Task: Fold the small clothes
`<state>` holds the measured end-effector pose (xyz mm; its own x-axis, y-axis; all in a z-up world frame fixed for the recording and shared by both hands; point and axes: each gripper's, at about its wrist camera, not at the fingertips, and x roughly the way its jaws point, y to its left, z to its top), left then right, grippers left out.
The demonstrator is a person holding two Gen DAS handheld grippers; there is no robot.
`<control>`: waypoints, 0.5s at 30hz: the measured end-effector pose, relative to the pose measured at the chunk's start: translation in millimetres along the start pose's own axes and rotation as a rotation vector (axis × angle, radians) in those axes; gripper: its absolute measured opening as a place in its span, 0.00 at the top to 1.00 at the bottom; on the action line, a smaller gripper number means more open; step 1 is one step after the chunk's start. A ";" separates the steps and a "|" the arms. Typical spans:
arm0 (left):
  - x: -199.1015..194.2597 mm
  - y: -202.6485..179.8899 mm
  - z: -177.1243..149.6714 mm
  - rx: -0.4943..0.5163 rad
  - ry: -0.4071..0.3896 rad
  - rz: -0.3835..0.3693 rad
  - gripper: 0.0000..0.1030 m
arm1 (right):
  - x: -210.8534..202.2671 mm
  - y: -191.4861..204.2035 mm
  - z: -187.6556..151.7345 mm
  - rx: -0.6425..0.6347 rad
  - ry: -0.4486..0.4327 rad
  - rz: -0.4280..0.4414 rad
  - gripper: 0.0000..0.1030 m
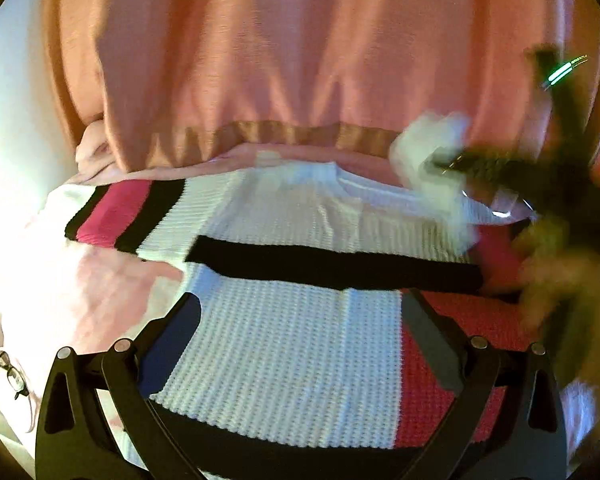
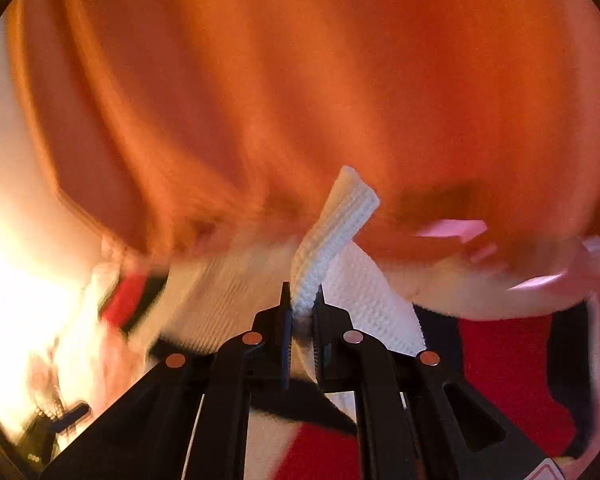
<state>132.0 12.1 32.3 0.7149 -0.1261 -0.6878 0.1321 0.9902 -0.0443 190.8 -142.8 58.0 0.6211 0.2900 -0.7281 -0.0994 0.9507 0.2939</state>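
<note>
Right wrist view: my right tongs (image 2: pixel 302 300) pinch the knit sweater (image 2: pixel 364 304)'s white edge, mid-fold; left tongs (image 1: pixel 300 312) spread above it. Next, I judge: lay edge across.

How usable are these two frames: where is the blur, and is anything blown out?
Left wrist view: knit sweater sharp, right gripper smeared by motion, left edge overexposed. Right wrist view: only the white fabric strip pinched in the right gripper is crisp; the orange garment streaks, lower left blown out. Both show fisheye curvature.
</note>
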 end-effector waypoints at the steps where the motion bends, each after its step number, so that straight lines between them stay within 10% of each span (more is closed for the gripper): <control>1: 0.9 6.0 1.6 -0.010 0.004 0.000 0.05 | 13.2 10.6 -9.6 -0.038 0.043 -0.011 0.89; 4: 8.8 21.8 7.2 -0.029 0.042 -0.023 0.05 | -4.2 30.1 -26.4 -0.094 0.021 -0.024 0.88; 8: 21.2 37.0 12.8 -0.099 0.078 -0.059 0.05 | -79.4 -0.5 -25.9 -0.070 -0.080 -0.120 0.55; 15: 85.3 29.5 17.0 -0.285 0.248 -0.208 0.05 | -155.9 -117.0 -74.9 0.125 -0.012 -0.418 0.54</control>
<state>208.5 29.6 -15.4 0.5018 -0.3409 -0.7950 0.0359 0.9265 -0.3746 47.4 -291.0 90.8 0.5967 -0.1192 -0.7936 0.2569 0.9652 0.0481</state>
